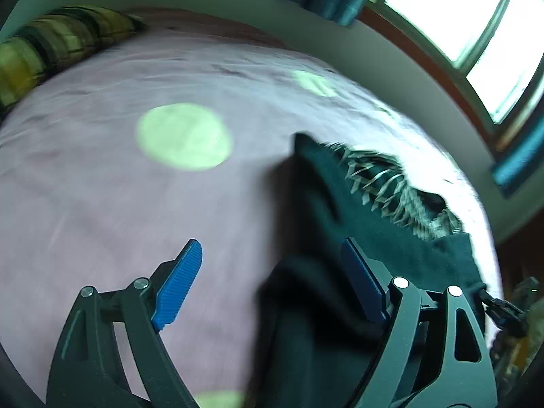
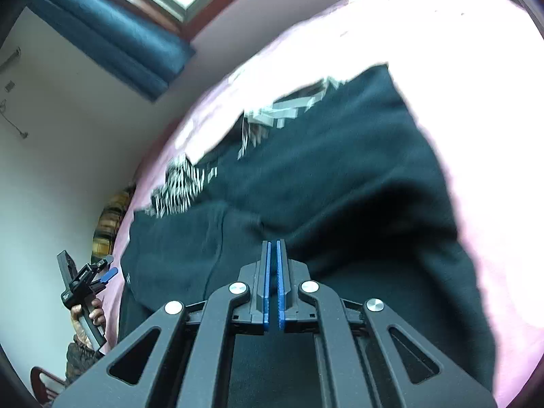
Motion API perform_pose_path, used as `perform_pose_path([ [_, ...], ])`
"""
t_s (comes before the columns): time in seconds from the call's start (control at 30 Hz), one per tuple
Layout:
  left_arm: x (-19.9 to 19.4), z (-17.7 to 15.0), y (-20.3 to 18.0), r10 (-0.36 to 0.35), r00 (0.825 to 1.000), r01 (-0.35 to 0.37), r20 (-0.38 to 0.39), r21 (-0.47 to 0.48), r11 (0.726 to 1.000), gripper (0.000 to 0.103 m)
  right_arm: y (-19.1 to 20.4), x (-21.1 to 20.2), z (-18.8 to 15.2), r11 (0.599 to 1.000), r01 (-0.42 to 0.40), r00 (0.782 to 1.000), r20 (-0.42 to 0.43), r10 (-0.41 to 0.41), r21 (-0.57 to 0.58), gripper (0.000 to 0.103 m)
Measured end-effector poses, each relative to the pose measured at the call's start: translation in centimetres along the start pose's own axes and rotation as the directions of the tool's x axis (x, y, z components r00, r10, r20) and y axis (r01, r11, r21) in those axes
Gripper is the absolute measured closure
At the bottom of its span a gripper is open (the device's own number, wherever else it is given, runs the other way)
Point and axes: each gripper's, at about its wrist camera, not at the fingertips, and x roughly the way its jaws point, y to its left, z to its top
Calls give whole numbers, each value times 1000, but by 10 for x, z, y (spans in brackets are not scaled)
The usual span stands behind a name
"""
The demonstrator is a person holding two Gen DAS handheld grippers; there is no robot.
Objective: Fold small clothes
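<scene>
A dark teal garment (image 1: 343,238) with a white jagged print lies rumpled on a pink bedsheet (image 1: 102,187). My left gripper (image 1: 272,258) is open over the sheet, its right finger at the garment's left edge, holding nothing. In the right wrist view the same garment (image 2: 323,176) fills the middle. My right gripper (image 2: 273,255) has its blue pads pressed together low over the dark cloth; whether cloth is pinched between them is unclear. The left gripper also shows in the right wrist view (image 2: 102,278), held by a hand at the bed's edge.
The sheet has pale green round spots (image 1: 183,136). A yellow and dark checked pillow (image 1: 57,40) lies at the far left of the bed. A window (image 1: 476,27) with blue curtains (image 2: 112,37) stands behind the bed. A white wall runs alongside.
</scene>
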Motion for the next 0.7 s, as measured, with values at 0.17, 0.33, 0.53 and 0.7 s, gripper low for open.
perform_pose_path([
  [0.17, 57, 45, 5, -46, 994, 49, -97, 31, 998, 26, -12, -18, 11, 1000, 26, 999, 33, -27, 16, 97],
  [0.33, 96, 62, -4, -79, 984, 93, -160, 81, 992, 29, -32, -15, 15, 996, 34, 999, 32, -37, 78, 72],
  [0.53, 103, 64, -12, -57, 986, 75, -158, 108, 991, 35, -38, -2, 21, 995, 41, 999, 10, -42, 93, 72],
  [0.7, 87, 64, 9, -298, 942, 296, -156, -37, 955, 26, -37, -2, 20, 995, 41, 999, 10, -42, 87, 72],
])
